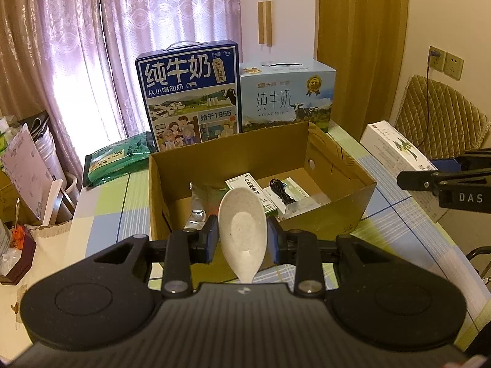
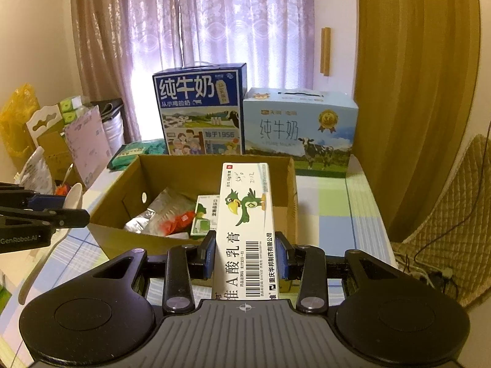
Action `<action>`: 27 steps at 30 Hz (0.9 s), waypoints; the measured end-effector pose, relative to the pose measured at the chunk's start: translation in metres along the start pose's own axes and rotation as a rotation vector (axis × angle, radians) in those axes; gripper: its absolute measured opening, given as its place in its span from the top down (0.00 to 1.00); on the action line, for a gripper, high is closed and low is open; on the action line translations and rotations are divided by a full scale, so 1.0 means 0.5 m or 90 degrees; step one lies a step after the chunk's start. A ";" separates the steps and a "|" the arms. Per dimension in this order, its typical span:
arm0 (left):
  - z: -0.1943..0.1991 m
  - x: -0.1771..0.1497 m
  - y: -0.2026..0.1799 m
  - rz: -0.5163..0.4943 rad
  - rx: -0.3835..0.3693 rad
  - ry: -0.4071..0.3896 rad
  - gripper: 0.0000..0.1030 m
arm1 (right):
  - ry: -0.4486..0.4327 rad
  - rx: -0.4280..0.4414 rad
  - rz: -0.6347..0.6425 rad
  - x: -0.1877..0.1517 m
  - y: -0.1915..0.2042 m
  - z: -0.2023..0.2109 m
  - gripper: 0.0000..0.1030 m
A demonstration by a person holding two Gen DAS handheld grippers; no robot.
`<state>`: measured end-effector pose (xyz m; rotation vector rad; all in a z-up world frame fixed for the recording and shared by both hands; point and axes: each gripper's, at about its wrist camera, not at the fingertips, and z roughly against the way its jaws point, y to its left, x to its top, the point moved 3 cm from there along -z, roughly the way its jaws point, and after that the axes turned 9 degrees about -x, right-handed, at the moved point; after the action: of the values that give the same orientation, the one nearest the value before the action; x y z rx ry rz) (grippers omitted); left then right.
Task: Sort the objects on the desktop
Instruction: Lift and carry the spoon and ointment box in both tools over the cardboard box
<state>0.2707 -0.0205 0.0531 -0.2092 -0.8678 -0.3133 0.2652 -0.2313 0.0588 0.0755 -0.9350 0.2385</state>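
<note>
My left gripper is shut on a white speckled spoon, bowl end forward, held just in front of the open cardboard box. My right gripper is shut on a long white ointment carton with a green parrot, its far end over the box's near wall. Inside the box lie a silver foil pouch, a green-and-white medicine carton and a black cable on a card. Each gripper shows at the edge of the other view: the right gripper, the left gripper.
Two milk cartons stand behind the box: a dark blue one and a light blue one. A green packet lies at the back left. The checked tablecloth covers the table. A quilted chair stands to the right, clutter on the left.
</note>
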 end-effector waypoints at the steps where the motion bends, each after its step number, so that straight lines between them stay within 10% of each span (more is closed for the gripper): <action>1: -0.003 0.002 0.001 0.002 -0.001 0.001 0.73 | 0.001 0.000 0.002 0.002 0.000 -0.003 0.66; 27: -0.082 0.058 0.045 0.026 -0.010 0.025 0.73 | 0.052 0.010 0.035 0.047 0.002 -0.105 0.66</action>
<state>0.3254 -0.0175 0.0488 -0.2338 -0.8213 -0.2859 0.3198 -0.2175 0.0466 0.0539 -0.8546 0.2983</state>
